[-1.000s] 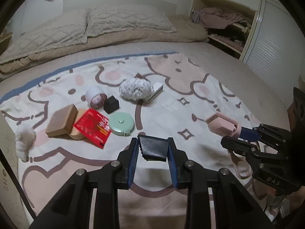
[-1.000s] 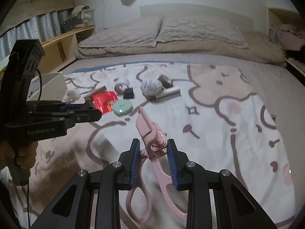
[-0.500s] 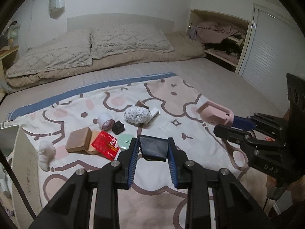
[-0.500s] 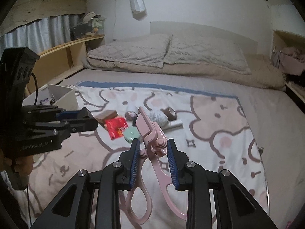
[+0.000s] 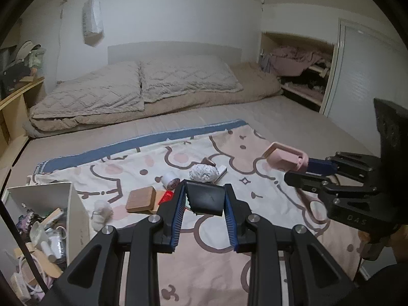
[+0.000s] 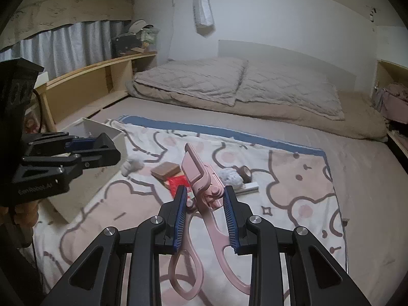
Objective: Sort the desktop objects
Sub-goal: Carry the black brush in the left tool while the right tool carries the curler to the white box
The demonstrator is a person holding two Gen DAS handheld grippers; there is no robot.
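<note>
My left gripper point(image 5: 204, 188) is shut on a small black block point(image 5: 205, 200), held in the air above the patterned blanket point(image 5: 267, 178). To its right hangs my right gripper point(image 5: 298, 170), shut on pink scissors point(image 5: 284, 156) whose blades sit in a pink sheath. In the right wrist view the scissors point(image 6: 201, 178) stand between the blue pads of the right gripper point(image 6: 205, 190), handles hanging down. The left gripper point(image 6: 111, 148) is at the left, level with a white bin point(image 6: 107, 132).
On the blanket lie a wooden block point(image 5: 141, 199), a red packet point(image 5: 167, 196), a white tape roll point(image 5: 170, 179), a grey yarn ball point(image 5: 204, 173), a brown tape roll point(image 6: 246, 172) and a white fluffy tuft point(image 5: 100, 213). The white bin point(image 5: 74, 204) at the left holds clutter. Pillows lie behind.
Both grippers have risen well above the blanket, each still holding its object. The items on the blanket look smaller and lower, and the white bin has come into the left wrist view.
</note>
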